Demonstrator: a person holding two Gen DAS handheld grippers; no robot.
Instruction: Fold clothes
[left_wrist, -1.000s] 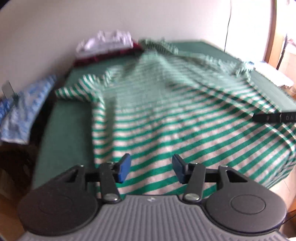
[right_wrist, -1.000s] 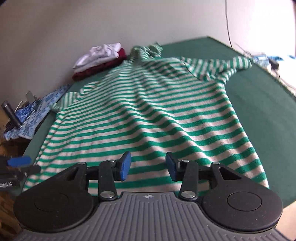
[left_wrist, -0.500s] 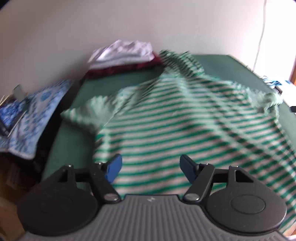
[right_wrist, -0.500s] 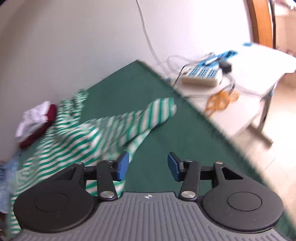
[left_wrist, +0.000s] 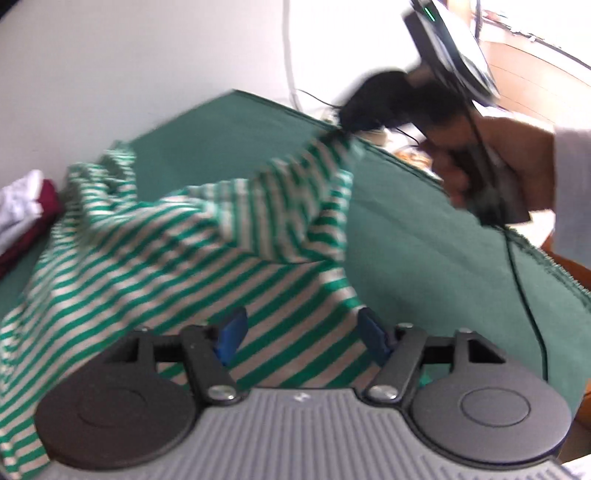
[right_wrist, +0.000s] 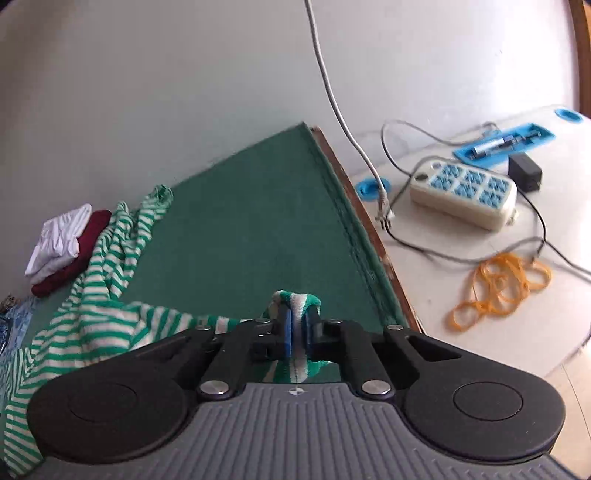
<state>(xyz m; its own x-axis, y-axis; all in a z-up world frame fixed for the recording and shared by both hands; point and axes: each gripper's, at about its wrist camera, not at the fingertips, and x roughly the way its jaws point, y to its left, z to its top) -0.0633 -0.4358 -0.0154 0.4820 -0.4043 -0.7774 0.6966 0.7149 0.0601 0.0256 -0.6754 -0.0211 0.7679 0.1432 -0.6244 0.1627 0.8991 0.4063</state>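
A green-and-white striped shirt (left_wrist: 155, 258) lies on the green table cover (left_wrist: 424, 251). My right gripper (right_wrist: 297, 332) is shut on the end of the shirt's sleeve (right_wrist: 295, 301), near the table's right edge. In the left wrist view that sleeve (left_wrist: 314, 173) is lifted up and to the right, with the right gripper (left_wrist: 347, 129) at its tip and a hand (left_wrist: 491, 166) behind it. My left gripper (left_wrist: 301, 332) is open low over the shirt's body, nothing between its blue pads.
Folded white and dark red clothes (right_wrist: 62, 247) sit at the table's far left by the wall. A white side table (right_wrist: 480, 258) to the right carries a power strip (right_wrist: 463, 199), cables, orange rubber bands (right_wrist: 498, 288) and a blue tray (right_wrist: 502, 146).
The right gripper swung from the shirt's hem to the right sleeve, closed on its end and lifted it. The left gripper turned right over the shirt and stayed open.
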